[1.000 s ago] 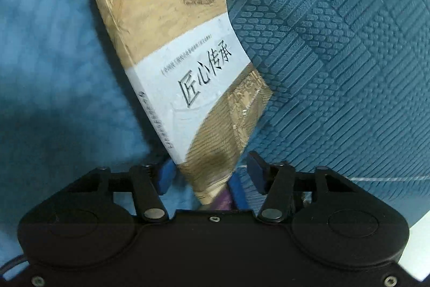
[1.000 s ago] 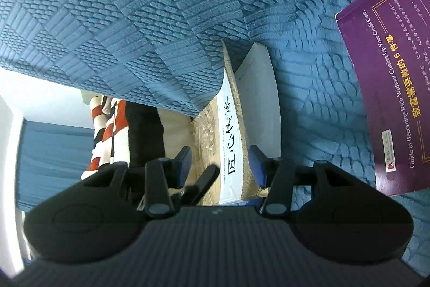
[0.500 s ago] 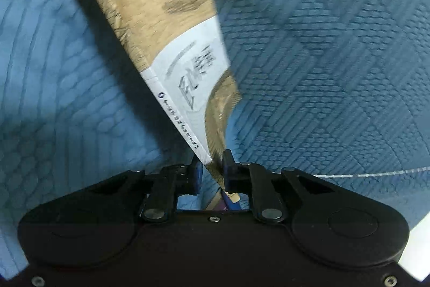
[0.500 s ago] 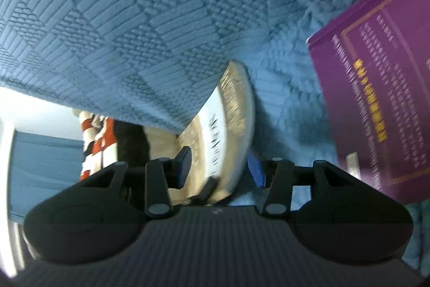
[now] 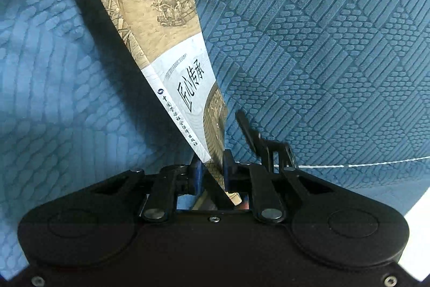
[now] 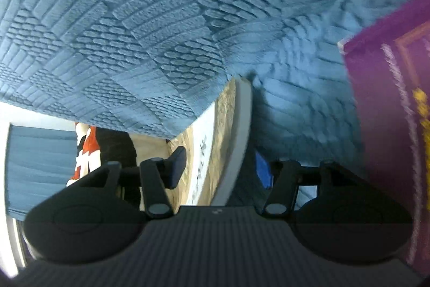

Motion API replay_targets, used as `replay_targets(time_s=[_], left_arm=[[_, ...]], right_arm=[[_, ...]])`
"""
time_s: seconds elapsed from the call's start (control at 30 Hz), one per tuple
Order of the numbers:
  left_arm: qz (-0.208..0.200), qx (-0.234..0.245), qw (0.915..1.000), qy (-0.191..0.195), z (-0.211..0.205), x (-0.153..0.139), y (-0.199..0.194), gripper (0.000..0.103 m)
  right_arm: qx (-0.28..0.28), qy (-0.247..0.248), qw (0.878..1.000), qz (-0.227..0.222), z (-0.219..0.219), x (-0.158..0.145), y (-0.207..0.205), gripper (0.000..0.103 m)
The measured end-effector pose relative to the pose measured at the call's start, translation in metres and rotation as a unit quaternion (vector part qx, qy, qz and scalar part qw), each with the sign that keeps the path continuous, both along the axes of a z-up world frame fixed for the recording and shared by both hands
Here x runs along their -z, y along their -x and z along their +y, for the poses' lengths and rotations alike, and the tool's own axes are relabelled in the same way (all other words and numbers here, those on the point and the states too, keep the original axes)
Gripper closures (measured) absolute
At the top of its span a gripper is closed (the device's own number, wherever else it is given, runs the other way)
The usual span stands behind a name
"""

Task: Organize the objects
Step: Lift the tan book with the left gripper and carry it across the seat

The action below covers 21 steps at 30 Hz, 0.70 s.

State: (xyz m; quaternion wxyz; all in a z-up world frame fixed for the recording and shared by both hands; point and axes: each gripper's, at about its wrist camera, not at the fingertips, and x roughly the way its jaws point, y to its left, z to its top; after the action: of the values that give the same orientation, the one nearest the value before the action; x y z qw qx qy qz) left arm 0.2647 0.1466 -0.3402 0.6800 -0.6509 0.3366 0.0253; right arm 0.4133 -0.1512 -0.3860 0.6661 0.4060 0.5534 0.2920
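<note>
Fingers (image 5: 195, 174) of left gripper (image 5: 211, 171) clamp the tilted book (image 5: 172, 50); right gripper (image 6: 219, 167) straddles it.

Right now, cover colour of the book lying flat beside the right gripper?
Purple with gold lettering; the right wrist view shows it, blurred.

A tan-and-white paperback book (image 5: 172, 50) stands on edge, wedged in the narrow gap between two blue quilted cushions (image 5: 322, 58). The left tool (image 5: 209, 168) fills the near end of that gap. Beside it, a purple hardcover book (image 6: 389, 112) blocks the right side.
</note>
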Motion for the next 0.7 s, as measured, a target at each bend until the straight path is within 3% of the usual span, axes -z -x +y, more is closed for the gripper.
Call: replay_targets(time_s=[0.17,0.23,0.3,0.37,0.43,0.53,0.7], left_arm=[[-0.008,0.007,0.9999,0.003,0.007,-0.004,0.016,0.089],[-0.009,0.013,0.9999,0.002,0.009,-0.004,0.015,0.089],[-0.01,0.011,0.9998,0.011,0.01,-0.002,0.014,0.089],[-0.007,0.008,0.9999,0.006,0.008,-0.002,0.013,0.089],[-0.003,0.003,0.9999,-0.012,0.005,-0.005,0.016,0.087],[0.009,-0.012,0.9999,-0.004,0.003,0.0,0.021,0.073],[0.026,-0.037,0.9986,0.028,0.003,0.016,0.028,0.073]], right_arm=[[-0.021,0.016,0.999,-0.033,0.01,-0.003,-0.013,0.049],[-0.031,0.031,0.998,-0.042,0.011,-0.005,-0.011,0.063],[-0.037,0.047,0.997,-0.055,0.011,-0.011,-0.007,0.082],[-0.045,0.042,0.996,-0.072,0.012,-0.019,-0.004,0.087],[-0.048,0.035,0.995,-0.084,0.012,-0.027,0.0,0.09],[-0.043,0.02,0.995,-0.089,0.014,-0.039,0.005,0.093],[-0.041,0.005,0.995,-0.094,0.02,-0.059,0.027,0.093]])
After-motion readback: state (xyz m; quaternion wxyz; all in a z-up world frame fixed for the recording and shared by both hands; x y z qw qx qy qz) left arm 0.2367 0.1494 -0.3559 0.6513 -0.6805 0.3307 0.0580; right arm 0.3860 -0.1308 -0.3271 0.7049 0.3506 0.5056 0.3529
